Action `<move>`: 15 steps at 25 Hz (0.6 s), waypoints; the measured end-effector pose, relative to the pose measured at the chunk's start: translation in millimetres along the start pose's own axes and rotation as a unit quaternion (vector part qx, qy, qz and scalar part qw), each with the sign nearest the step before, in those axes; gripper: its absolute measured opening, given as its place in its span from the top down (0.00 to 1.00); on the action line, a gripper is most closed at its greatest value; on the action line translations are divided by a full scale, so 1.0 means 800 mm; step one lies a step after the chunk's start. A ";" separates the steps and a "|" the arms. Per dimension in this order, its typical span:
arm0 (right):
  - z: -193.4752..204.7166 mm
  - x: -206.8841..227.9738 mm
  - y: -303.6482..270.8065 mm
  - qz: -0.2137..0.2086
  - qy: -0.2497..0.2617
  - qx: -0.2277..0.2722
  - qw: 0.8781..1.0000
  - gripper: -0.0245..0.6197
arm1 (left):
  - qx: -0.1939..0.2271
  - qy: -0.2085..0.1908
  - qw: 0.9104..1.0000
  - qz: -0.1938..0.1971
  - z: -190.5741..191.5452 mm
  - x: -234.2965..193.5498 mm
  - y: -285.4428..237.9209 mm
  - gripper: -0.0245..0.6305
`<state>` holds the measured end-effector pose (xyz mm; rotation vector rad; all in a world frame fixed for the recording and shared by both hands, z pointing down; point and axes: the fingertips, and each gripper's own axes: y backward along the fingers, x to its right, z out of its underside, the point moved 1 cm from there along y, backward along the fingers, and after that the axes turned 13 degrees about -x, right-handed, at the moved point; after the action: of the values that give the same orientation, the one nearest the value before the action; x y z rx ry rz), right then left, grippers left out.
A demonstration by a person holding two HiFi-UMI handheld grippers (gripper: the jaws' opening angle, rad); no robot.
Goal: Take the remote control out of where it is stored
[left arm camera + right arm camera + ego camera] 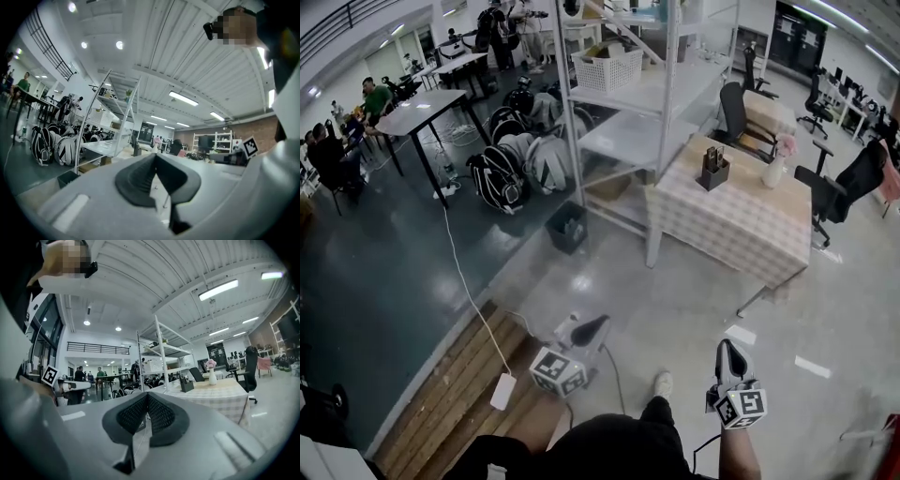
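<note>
Right of centre hung a matt checked cloth [741,220]; the smooth floor [694,300] shone glossy, and bare wooden planks [450,394] lay lower left.

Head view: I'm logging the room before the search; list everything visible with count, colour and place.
Table: one, beige checked cloth, right of centre.
Holder: one, dark, on that table.
Vase: one, white with pink flowers, on that table.
Shelving rack: one, white, left of the table.
Basket: one, white, on a rack shelf.
Bags: several, black and white, floor left of the rack.
Bin: one, dark, floor by the rack.
Office chairs: several, black, around the table.
Left hand-held gripper: one, grey-white, bottom centre, shut, empty.
Right hand-held gripper: one, grey-white, bottom right, shut, empty.
</note>
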<state>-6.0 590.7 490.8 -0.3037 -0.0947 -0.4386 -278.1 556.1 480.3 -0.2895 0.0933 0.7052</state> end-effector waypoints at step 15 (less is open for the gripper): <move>-0.085 0.168 -0.100 -0.015 0.037 0.018 0.999 0.96 | 0.006 -0.002 0.999 -0.037 -0.071 -0.016 -0.173 0.96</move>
<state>82.7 446.4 468.3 -0.2511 -0.0341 -0.4761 -196.8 431.2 460.6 -0.2781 0.0820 0.6318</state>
